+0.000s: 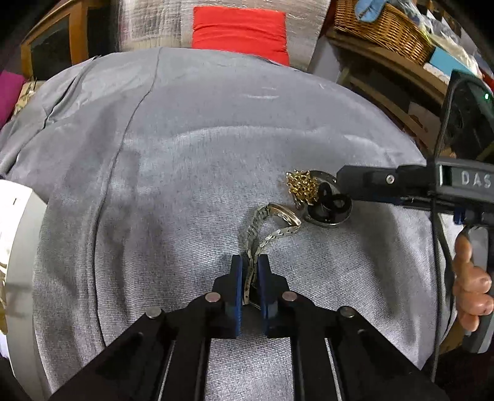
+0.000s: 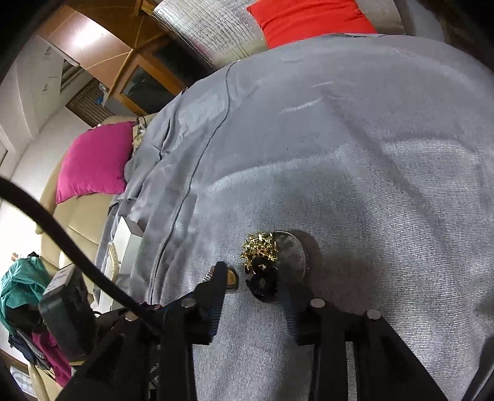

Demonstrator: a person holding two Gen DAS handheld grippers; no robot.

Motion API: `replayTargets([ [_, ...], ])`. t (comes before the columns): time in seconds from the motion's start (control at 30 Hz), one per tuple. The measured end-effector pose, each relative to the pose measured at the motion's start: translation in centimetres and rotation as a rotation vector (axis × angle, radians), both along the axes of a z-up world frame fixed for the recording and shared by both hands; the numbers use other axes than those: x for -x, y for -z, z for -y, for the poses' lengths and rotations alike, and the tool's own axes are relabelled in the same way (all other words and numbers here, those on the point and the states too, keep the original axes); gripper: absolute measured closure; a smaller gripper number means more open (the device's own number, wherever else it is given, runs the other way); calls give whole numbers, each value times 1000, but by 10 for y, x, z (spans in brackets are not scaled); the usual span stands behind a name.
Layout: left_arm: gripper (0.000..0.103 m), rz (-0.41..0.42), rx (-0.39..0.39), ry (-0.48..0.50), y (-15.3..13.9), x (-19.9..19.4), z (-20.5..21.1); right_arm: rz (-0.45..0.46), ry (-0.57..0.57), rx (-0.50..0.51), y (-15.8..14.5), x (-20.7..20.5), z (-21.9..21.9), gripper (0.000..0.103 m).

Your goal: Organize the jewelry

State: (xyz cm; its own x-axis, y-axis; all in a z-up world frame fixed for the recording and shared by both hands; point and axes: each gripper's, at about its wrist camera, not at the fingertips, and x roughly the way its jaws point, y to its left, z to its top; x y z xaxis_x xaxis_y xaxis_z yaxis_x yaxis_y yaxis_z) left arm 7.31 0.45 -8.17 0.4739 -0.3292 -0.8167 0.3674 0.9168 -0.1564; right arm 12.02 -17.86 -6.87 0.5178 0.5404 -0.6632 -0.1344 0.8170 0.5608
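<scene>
A silver watch (image 1: 279, 212) lies on the grey cloth (image 1: 185, 154), and my left gripper (image 1: 250, 262) is shut on its metal bracelet near the clasp. Just beyond the watch sits a small round metal dish (image 1: 328, 200) holding black rings (image 1: 332, 203), with a gold chain (image 1: 301, 186) heaped over its far rim. My right gripper (image 1: 344, 188) reaches in from the right over the dish. In the right wrist view its jaws stand apart around the black rings (image 2: 262, 282) without pressing on them, the gripper (image 2: 253, 279) open. The gold chain (image 2: 259, 250) and dish (image 2: 291, 253) lie just ahead. The watch face (image 2: 231, 277) peeks out beside the left finger.
A white round object (image 1: 18, 246) sits at the cloth's left edge. A red cushion (image 1: 240, 31) stands behind, a wicker basket (image 1: 383, 27) on a wooden shelf at the right. A pink cushion (image 2: 92, 160) rests on a beige seat. A hand (image 1: 472, 277) holds the right gripper's handle.
</scene>
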Motion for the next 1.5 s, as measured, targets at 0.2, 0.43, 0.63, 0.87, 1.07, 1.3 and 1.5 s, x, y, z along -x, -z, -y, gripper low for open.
replayTargets([
  [0.2,94,21,24,-41,-10,1,-17,0,17,55,7,-3,-6,66],
  [0.43,94,19,12,-47,-13,4,-21,23,-10,174,12,-7,-31,82],
  [0.63,94,-17,11,-44,-7,-7,-21,60,22,157,1,-3,-19,91],
  [0.87,68,-31,21,-15,-3,-10,-10,67,69,119,-8,4,7,91],
  [1.07,57,4,-38,6,-1,-9,4,42,108,120,-7,8,35,91],
  [1.3,57,23,-69,0,0,-15,10,-61,103,147,14,9,56,87],
  [1.5,58,45,-66,6,1,-14,14,-69,120,64,15,13,75,63],
])
